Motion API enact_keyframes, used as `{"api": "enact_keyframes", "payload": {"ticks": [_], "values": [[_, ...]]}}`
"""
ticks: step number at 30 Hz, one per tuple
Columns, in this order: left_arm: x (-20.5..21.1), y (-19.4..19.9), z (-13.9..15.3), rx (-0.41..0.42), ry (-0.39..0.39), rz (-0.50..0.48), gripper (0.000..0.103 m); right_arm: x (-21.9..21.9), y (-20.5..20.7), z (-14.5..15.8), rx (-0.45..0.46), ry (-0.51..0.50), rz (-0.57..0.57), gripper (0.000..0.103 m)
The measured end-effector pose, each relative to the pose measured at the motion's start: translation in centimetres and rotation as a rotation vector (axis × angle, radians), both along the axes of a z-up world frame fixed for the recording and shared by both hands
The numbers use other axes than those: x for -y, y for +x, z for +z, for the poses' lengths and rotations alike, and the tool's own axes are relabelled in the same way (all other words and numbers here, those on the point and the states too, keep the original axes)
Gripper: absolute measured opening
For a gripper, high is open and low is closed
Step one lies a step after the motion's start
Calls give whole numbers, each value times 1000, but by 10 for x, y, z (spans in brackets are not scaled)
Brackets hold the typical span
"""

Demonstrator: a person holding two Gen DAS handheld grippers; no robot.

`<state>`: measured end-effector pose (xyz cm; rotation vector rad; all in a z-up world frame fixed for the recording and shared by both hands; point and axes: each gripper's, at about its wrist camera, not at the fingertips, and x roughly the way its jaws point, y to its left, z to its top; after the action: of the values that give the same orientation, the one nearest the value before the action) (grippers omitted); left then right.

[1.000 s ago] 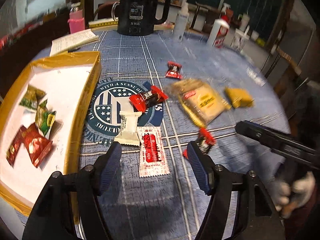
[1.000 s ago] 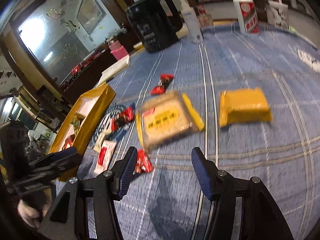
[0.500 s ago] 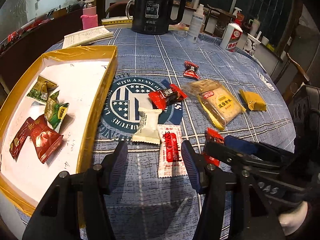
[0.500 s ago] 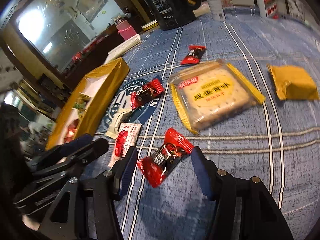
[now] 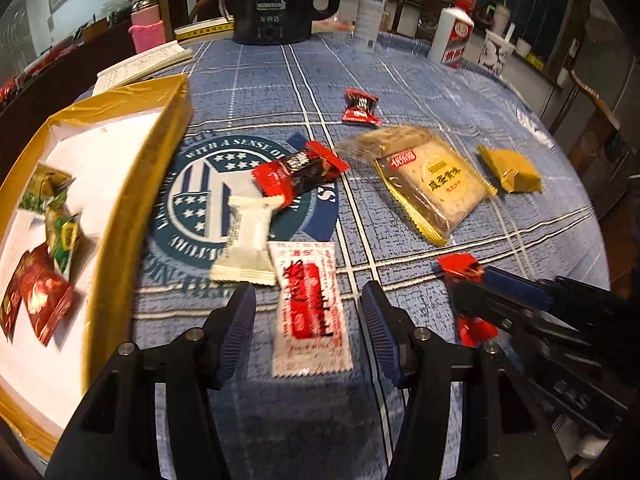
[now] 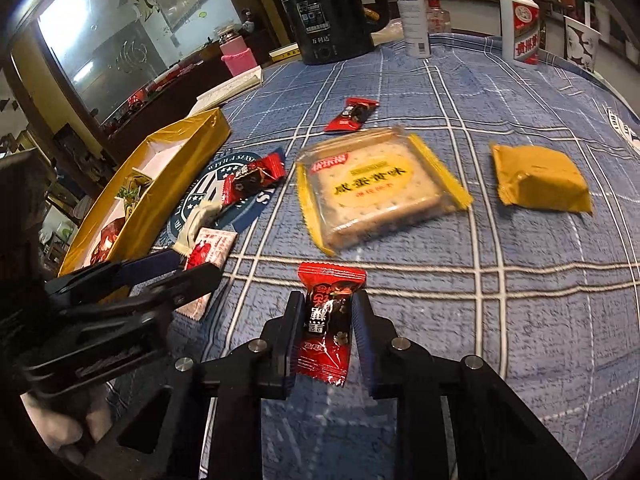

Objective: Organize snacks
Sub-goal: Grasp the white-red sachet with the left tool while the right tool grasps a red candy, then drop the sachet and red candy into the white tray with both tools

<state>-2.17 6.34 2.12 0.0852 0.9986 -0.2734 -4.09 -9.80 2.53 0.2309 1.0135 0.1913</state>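
Observation:
A white-and-red sachet (image 5: 310,308) lies flat on the blue cloth between the fingers of my left gripper (image 5: 310,320), which is open and does not touch it. My right gripper (image 6: 326,320) has its jaws closing, and the pads press the sides of a red-and-black candy (image 6: 326,320). In the left wrist view that gripper (image 5: 468,292) comes in from the right. The gold box (image 5: 120,216) at the left holds several wrapped snacks. Loose on the cloth are a white candy (image 5: 246,244), another red-and-black candy (image 5: 300,172), a cracker pack (image 6: 372,188) and a gold packet (image 6: 540,180).
A small red candy (image 5: 360,108) lies farther back. A black kettle (image 5: 280,0), a spray bottle (image 5: 370,8), a white bottle with a red label (image 5: 454,38), a pink bottle (image 5: 146,28) and a notebook (image 5: 140,66) stand along the far edge. The round table drops off at the right.
My right gripper moved in around the red-and-black candy and closed on it. My left gripper sank over the sachet and its fingers narrowed.

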Motion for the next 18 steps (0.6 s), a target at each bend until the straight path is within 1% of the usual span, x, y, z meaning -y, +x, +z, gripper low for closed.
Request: {"api": "enact_keyframes", "payload": {"ticks": [1, 2, 3, 4, 7, 9, 13, 16, 18], "values": [[4, 0, -1, 12, 21, -4, 55, 1, -1, 0, -2, 11, 3, 25], [8, -1, -2, 25, 46, -10, 52, 1, -2, 0, -2, 17, 5, 25], [11, -4, -2, 44, 69, -16, 33, 1, -2, 0, -1, 20, 7, 25], [12, -6, -2, 53, 60, -34, 26, 1, -4, 1, 1, 26, 10, 25], [12, -11, 0, 59, 76, -37, 23, 1, -7, 3, 6, 36, 18, 25], [7, -17, 5, 68, 55, -32, 20, 2, -9, 5, 13, 46, 22, 25], [-10, -27, 22, 92, -18, -17, 20, -2, -15, 13, 36, 62, 37, 25], [-23, -33, 34, 115, -50, 1, 20, -12, -16, 23, 64, 63, 60, 25], [-33, -34, 36, 116, -57, 21, 20, -18, -15, 27, 71, 59, 70, 25]]}}
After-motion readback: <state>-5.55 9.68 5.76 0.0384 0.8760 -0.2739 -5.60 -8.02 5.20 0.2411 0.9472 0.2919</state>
